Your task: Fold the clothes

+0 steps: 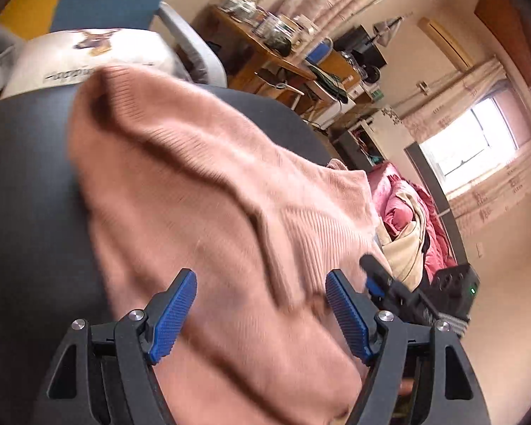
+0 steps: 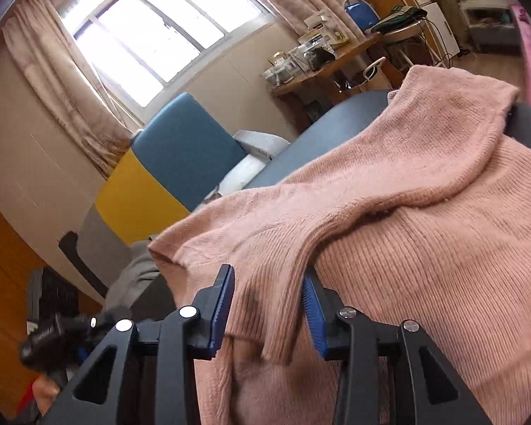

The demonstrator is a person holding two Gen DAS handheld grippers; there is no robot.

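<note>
We have the pink ribbed sweater [image 2: 407, 212] spread across the dark table [image 1: 24, 177], and what matters now is how its folded sleeve [image 2: 276, 283] sits against the right tool [image 2: 269, 304]. From the right wrist, the sleeve runs as a long band from the upper right down toward us, and its cuff end hangs straight into the gap between the 2 blue pads [image 2: 223, 304]. So the sleeve's long axis lines up roughly with the direction the tool points, and the tool sits at the sleeve's near end. The right tool's jaws stand narrow, with the cuff between them. The knit seems to touch both pads, yet we cannot tell whether they truly press it.

The left tool [image 1: 262, 311] stands wide, its pads apart and gripping nothing. It hovers over the sweater's body [image 1: 212, 194], which stretches away from it toward the upper left, blurred in that view. The right tool [image 1: 382, 279] shows at that picture's right edge, just beside the left one.

We judge the right hand the nearer one for carrying the sleeve across the body. The left could steady the cloth.
</note>
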